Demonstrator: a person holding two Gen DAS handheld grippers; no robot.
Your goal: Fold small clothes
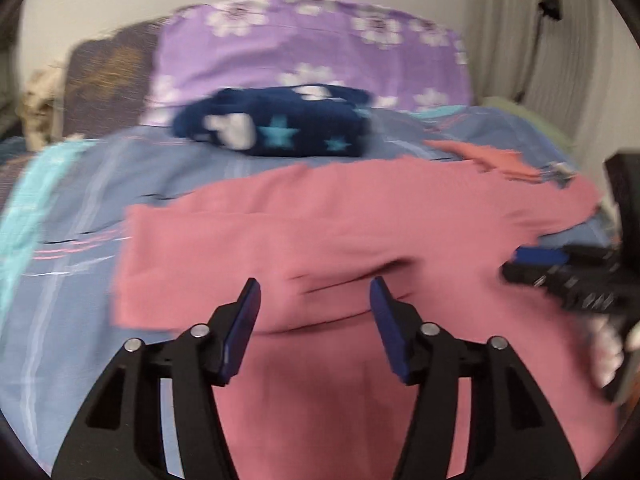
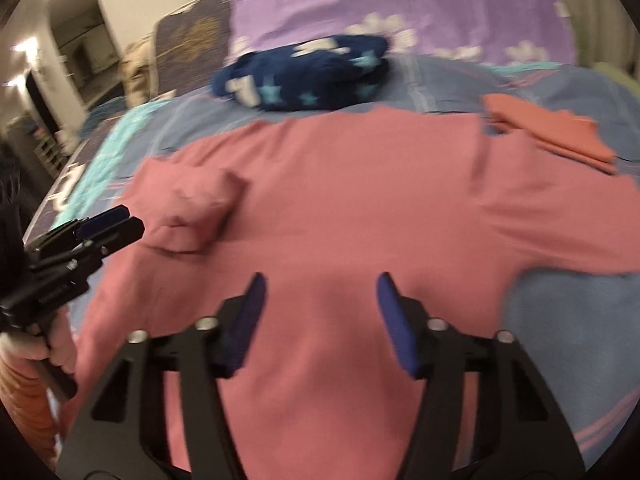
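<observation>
The pink shirt [image 1: 360,240] lies spread flat on the blue striped bedsheet [image 1: 80,240], and both grippers hang over its near part. The left gripper [image 1: 315,292] points down at the cloth with its blue pads [image 1: 244,320] standing apart and nothing between them — the shirt shows directly below and beyond the tips, running ahead of the tool and off to both sides. One sleeve on the tool's left side lies folded in over the body, its edge straight across the sheet. In the left wrist view the right gripper [image 1: 528,260] reaches in from the right over the shirt's edge; seen side-on and blurred there, its jaws cannot be judged from that angle. The right wrist view settles it: the right gripper [image 2: 320,288] also stands with its jaws apart and empty above the shirt [image 2: 340,208], the cloth filling the gap below them. To this tool's left the folded sleeve makes a small raised flap, and just beside it the left gripper [image 2: 116,224] comes in from the edge, held by a hand [image 2: 52,352]. To the right the other sleeve stretches out flat. Ahead of both tools, past the shirt's far hem, a dark blue bundle with stars [image 2: 312,76] lies on the sheet — well apart from the jaws — with a smaller folded orange piece [image 2: 552,132] far right and a purple flowered pillow [image 2: 420,12] behind.
</observation>
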